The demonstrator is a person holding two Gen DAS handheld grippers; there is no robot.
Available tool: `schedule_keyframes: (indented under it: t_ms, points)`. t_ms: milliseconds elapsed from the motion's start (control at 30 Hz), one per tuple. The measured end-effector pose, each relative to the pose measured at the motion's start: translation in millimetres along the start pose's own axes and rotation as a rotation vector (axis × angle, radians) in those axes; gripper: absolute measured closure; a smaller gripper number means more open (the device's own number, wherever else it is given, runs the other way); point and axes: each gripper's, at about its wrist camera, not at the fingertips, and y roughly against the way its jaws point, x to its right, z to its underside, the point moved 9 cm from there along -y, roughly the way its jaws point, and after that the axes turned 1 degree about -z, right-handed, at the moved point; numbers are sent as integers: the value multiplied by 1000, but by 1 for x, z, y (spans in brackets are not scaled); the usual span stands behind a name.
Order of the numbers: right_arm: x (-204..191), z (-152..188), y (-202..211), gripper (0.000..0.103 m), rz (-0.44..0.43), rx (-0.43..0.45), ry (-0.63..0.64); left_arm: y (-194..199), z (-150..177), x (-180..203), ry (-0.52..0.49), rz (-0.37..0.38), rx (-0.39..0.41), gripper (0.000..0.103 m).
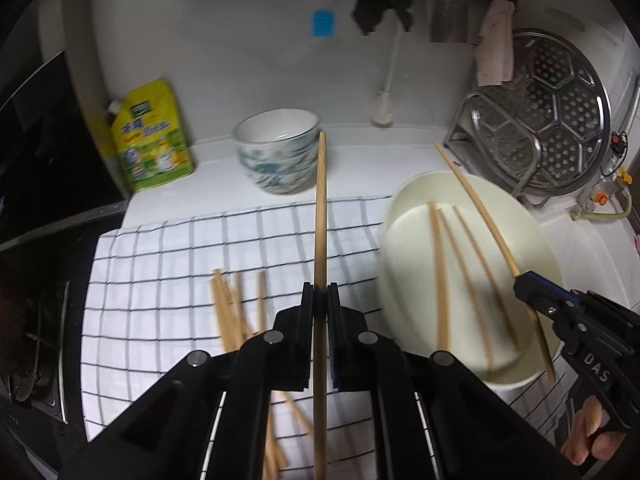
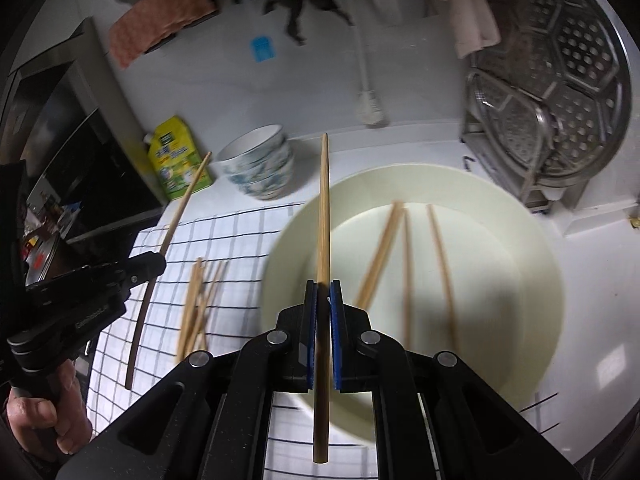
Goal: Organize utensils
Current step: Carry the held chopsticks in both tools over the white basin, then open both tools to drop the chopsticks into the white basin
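I clamp a chopstick (image 1: 320, 216) in my left gripper (image 1: 320, 292), another chopstick (image 2: 323, 216) in my right gripper (image 2: 323, 288), carrying both toward the cream basin (image 2: 532, 248) at frame right for gathering.

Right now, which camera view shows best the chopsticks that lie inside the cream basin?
The right wrist view: the cream basin fills the middle there, and the loose chopsticks inside it lie uncovered, though blurred. The left wrist view shows the same chopsticks off to the right, with the right claw and its held chopstick crossing the basin.
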Motion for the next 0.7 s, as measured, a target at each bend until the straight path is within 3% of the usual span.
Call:
schedule_keyframes:
  t_ms: [433, 700]
  points:
    - [68, -6, -24, 97, -2, -37, -44, -35, -31, 95, -109, 57, 0, 96]
    - [97, -1, -42, 97, 23, -67, -61, -69, -28, 132, -164, 71, -63, 96]
